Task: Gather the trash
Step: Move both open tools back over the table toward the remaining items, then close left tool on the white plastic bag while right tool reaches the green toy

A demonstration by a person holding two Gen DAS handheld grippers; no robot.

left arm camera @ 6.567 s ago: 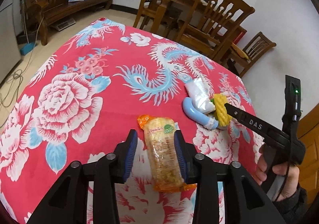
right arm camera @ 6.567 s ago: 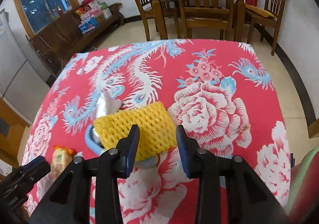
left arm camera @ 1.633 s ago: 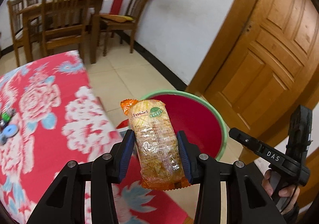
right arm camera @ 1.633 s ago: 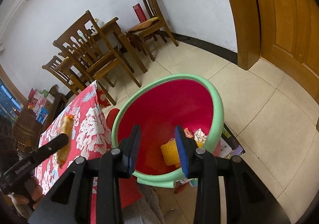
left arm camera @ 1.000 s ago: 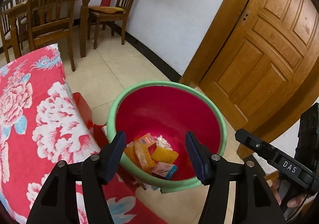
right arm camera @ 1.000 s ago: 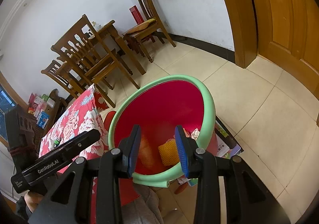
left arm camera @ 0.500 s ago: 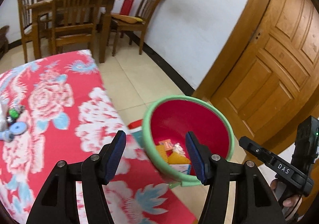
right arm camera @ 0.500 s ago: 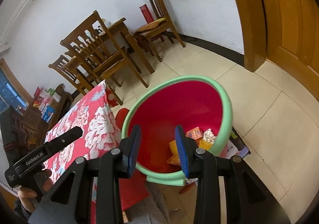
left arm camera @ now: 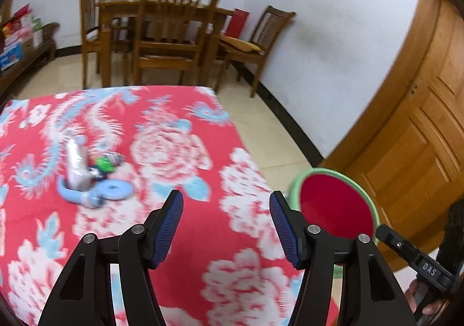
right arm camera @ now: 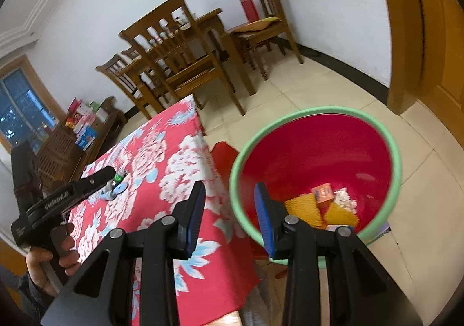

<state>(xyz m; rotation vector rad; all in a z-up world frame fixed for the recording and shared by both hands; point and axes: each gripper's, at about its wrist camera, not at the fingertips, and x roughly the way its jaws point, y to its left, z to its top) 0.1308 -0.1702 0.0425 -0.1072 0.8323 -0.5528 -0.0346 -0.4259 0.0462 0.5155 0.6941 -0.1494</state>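
Both claws are apart and empty. The trash pile [left arm camera: 87, 181] lies on the desk [left arm camera: 179, 152], ahead-left of the left claw [left arm camera: 226, 224], the nearer; the right claw [right arm camera: 229, 215] hangs beside the bin [right arm camera: 394, 152].

Black tongs [left arm camera: 226, 224], ribbed blue pads [left arm camera: 166, 228]

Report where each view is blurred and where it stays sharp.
Left wrist view: the floral tablecloth and the blue trash pile are motion-smeared, while the left gripper is crisp. Right wrist view: the bin rim is slightly soft, the right gripper sharp.
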